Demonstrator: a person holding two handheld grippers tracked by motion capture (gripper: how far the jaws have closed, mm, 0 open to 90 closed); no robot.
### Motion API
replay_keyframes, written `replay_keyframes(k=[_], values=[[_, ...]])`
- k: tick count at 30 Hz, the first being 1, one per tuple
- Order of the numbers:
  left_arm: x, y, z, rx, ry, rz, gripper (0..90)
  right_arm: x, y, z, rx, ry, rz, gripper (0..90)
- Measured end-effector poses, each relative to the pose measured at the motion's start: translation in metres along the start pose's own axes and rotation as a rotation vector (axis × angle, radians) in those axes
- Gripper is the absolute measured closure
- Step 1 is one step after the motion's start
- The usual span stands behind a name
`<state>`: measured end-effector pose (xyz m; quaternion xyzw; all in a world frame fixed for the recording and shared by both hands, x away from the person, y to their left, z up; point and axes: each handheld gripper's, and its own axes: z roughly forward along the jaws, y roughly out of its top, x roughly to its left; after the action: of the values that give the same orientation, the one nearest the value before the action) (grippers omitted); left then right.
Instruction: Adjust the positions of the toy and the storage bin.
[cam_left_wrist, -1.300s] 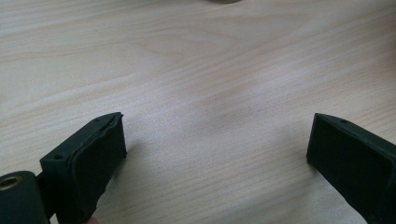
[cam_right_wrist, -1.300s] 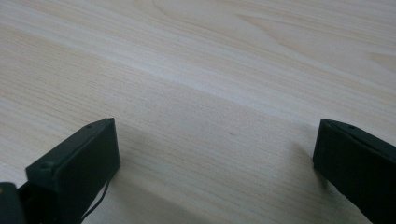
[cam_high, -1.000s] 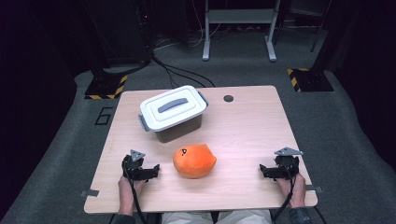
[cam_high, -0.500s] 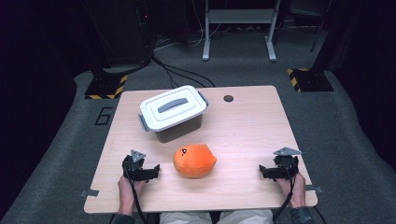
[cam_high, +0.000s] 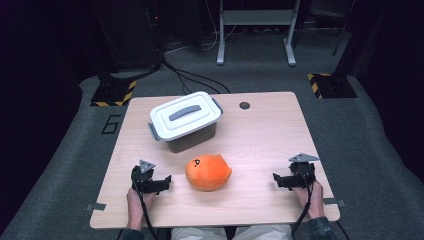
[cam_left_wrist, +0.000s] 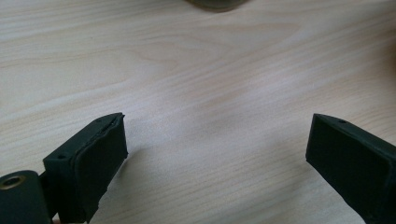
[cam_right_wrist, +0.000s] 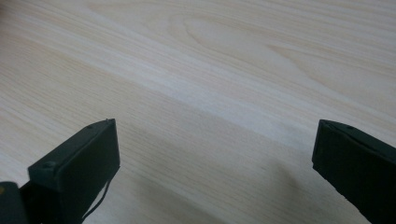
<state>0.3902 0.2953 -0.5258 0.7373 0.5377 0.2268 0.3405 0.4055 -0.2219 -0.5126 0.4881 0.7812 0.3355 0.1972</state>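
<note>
An orange plush toy (cam_high: 208, 172) with a small dark mark on its top lies on the wooden table (cam_high: 260, 140) near the front middle. Behind it stands a grey box with a white lid and grey handle (cam_high: 185, 120), lid on. My left gripper (cam_high: 162, 181) rests on the table left of the toy, open, jaws pointing toward it. My right gripper (cam_high: 278, 180) rests near the front right, open as well. In the left gripper view (cam_left_wrist: 217, 140) and the right gripper view (cam_right_wrist: 215, 144) the jaws stand wide apart over bare wood.
A small dark round hole (cam_high: 244, 105) sits near the table's far edge. Beyond the table are grey carpet, cables, a metal stand's legs (cam_high: 255, 37) and yellow-black striped bases (cam_high: 112, 92). Bare wood lies between the toy and the right gripper.
</note>
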Motion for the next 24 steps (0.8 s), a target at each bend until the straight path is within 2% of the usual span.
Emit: replay_keyframes(k=[8, 10, 12, 13, 24], values=[[0.003, 0.010, -0.006, -0.014, -0.010, -0.010, 6.0, 0.010, 0.016, 0.002, -0.001, 0.032, -0.025, 0.6], [0.004, 0.013, -0.008, -0.015, -0.017, -0.016, 6.2, 0.014, 0.025, 0.004, -0.002, 0.055, -0.044, 0.8], [0.005, 0.016, -0.009, -0.020, -0.012, -0.015, 6.2, 0.015, 0.028, 0.004, -0.001, 0.054, -0.049, 0.7], [0.006, 0.020, -0.011, -0.019, -0.019, -0.015, 6.2, 0.018, 0.034, 0.005, -0.004, 0.062, -0.063, 0.8], [0.008, 0.040, -0.018, -0.041, -0.023, 0.004, 6.6, 0.032, 0.072, 0.012, -0.012, 0.118, -0.085, 0.8]])
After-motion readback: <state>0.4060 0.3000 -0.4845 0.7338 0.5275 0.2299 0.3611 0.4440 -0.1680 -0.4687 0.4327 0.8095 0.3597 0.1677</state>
